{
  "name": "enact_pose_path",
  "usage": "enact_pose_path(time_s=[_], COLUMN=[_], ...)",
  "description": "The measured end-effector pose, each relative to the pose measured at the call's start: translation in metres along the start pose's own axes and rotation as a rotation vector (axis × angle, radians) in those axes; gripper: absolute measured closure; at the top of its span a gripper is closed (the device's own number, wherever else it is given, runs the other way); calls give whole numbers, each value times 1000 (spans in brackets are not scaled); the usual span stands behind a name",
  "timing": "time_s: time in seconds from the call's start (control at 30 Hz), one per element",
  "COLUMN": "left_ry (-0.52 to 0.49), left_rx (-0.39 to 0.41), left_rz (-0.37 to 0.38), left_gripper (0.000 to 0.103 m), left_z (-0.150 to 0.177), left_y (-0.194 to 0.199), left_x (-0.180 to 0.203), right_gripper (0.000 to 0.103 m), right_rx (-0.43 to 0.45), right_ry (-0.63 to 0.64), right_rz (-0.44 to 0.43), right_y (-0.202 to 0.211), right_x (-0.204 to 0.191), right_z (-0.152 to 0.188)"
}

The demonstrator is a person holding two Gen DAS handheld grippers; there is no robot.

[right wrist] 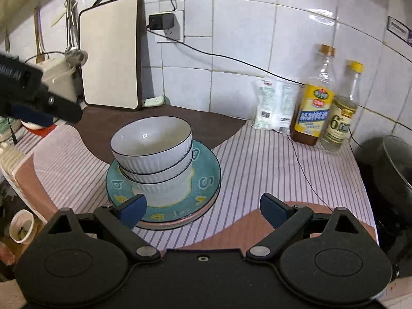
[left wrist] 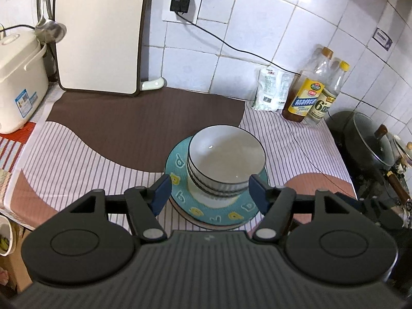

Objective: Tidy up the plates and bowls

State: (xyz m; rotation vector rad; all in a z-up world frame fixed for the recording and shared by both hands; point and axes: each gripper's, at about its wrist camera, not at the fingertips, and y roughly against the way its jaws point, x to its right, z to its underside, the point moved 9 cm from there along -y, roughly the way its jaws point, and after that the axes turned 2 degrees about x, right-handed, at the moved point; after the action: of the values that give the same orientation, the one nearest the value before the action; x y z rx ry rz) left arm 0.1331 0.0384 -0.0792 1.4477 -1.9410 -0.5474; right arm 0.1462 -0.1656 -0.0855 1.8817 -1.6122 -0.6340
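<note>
A stack of white ribbed bowls (left wrist: 226,159) (right wrist: 154,152) with dark rims stands on a teal plate (left wrist: 180,180) (right wrist: 206,177) with yellow letters, which rests on a pink plate (right wrist: 180,222) beneath. My left gripper (left wrist: 209,193) hovers above and in front of the stack, open, its blue pads apart from the bowls. My right gripper (right wrist: 203,211) is open too, to the right of the stack, with nothing between its pads. In the right wrist view the left gripper (right wrist: 43,113) shows at the left edge.
A striped cloth (left wrist: 77,159) with brown patches covers the counter. A cutting board (left wrist: 100,33) leans on the tiled wall, a rice cooker (left wrist: 18,82) stands left. Two bottles (left wrist: 309,90) and a white bag (left wrist: 273,90) stand back right, a lidded pot (left wrist: 368,141) at the right edge. A black cable (left wrist: 231,46) runs across.
</note>
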Motion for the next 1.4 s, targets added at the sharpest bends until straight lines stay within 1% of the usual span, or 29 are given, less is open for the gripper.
enact_pose_path(time_s=[0.2,0.33,0.47,0.63,0.77,0.83,0.9,0.93,1.1,1.27,1.4], left_ry=[-36,-58,-80,-77,-79,-83,-87,-89,-82,-67,-61], left_rx=[17,23,18,22,27,26,29,31,36,52,75], left_rz=[-13,-30,-71,-75,-83,-84,-89,-90,-99,-111,-126], left_gripper=[29,26,26,22,17,14,8,7,4,4,4], left_z=[9,16,24,28,31,32,34,35,39,43,46], left_y=[20,27,30,37,41,42,43,44,45,49,50], left_x=[10,13,12,11,11,11,12,13,16,13,11], right_gripper=[6,6,6,6,5,4,4,4,4,4,4], right_rx=[-16,-17,-1,-12,-11,-17,-28,-29,-3,42,59], right_ry=[-67,-81,-76,-90,-102,-109,-110,-105,-114,-96,-88], right_rz=[40,78,108,134,163,192,217,224,215,222,226], right_y=[23,36,47,60,68,71,73,74,81,91,96], right_x=[12,18,22,28,32,34,36,37,37,36,35], right_z=[-4,-4,-5,-3,-1,-1,0,1,1,0,0])
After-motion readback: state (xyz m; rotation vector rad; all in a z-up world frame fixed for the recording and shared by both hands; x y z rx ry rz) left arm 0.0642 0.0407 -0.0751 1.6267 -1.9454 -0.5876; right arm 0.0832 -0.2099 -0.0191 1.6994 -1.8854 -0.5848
